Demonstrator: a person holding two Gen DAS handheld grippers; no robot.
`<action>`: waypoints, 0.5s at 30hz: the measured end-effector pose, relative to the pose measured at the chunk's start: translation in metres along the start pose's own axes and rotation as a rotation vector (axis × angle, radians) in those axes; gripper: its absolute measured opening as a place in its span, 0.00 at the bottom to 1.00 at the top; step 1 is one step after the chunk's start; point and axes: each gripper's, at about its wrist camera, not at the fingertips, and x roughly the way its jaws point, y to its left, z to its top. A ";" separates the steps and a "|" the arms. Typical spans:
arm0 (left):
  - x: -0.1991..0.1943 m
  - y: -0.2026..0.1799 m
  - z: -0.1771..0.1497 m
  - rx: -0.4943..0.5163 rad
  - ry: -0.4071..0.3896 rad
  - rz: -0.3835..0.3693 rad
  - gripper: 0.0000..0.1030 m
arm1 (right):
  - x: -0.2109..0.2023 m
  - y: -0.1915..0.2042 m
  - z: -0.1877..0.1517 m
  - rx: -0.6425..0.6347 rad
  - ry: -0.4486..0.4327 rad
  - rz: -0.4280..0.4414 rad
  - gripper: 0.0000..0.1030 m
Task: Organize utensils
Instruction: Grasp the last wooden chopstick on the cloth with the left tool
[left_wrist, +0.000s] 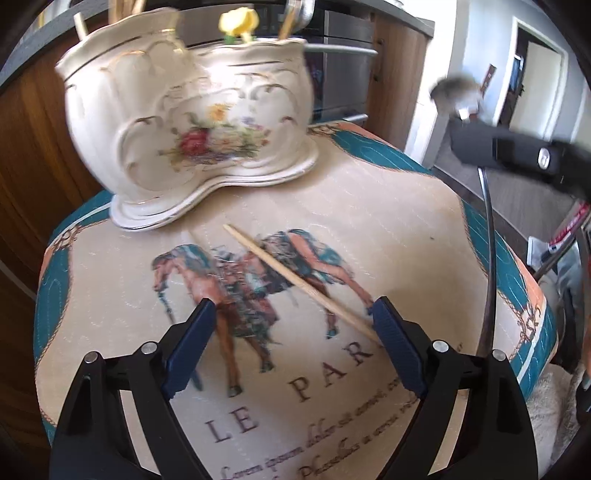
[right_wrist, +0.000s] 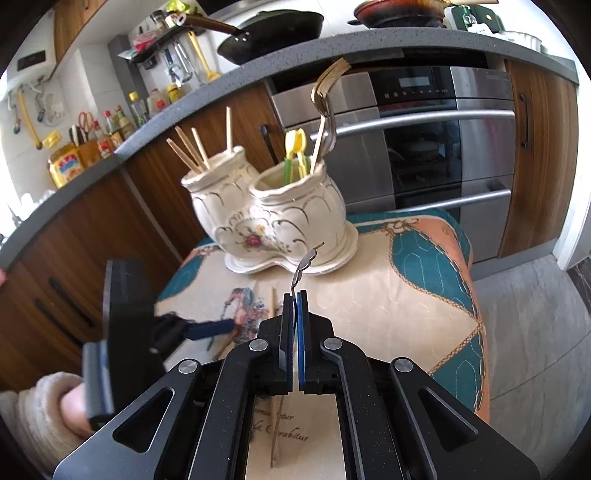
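A white floral double-pot utensil holder (left_wrist: 192, 122) stands at the far side of the horse-print cloth (left_wrist: 332, 221). In the right wrist view the holder (right_wrist: 273, 218) has several chopsticks (right_wrist: 195, 151) in its left pot and yellow-green utensils and metal cutlery (right_wrist: 325, 110) in its right pot. One wooden chopstick (left_wrist: 299, 282) lies on the cloth between my left gripper's open fingers, its near end by the right finger (left_wrist: 395, 343). My left gripper (left_wrist: 293, 314) is open just above the cloth. My right gripper (right_wrist: 295, 295) is shut on a thin metal utensil (right_wrist: 304, 264), held above the cloth; the utensil also shows in the left wrist view (left_wrist: 489, 258).
A steel oven (right_wrist: 424, 140) and wooden cabinets (right_wrist: 539, 155) stand behind the cloth-covered stool. A grey counter (right_wrist: 184, 99) carries pans and bottles. The cloth edge drops off at right (right_wrist: 476, 295) to a grey floor (right_wrist: 535, 332).
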 end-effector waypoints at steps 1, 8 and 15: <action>0.000 -0.004 0.000 0.018 -0.003 -0.001 0.76 | -0.003 0.001 0.001 -0.001 -0.007 0.006 0.03; -0.011 0.005 -0.006 0.065 0.005 -0.083 0.37 | -0.005 0.001 0.001 0.001 -0.010 0.018 0.03; -0.032 0.047 -0.023 0.089 0.032 -0.102 0.13 | -0.004 0.007 0.000 -0.004 -0.005 0.040 0.03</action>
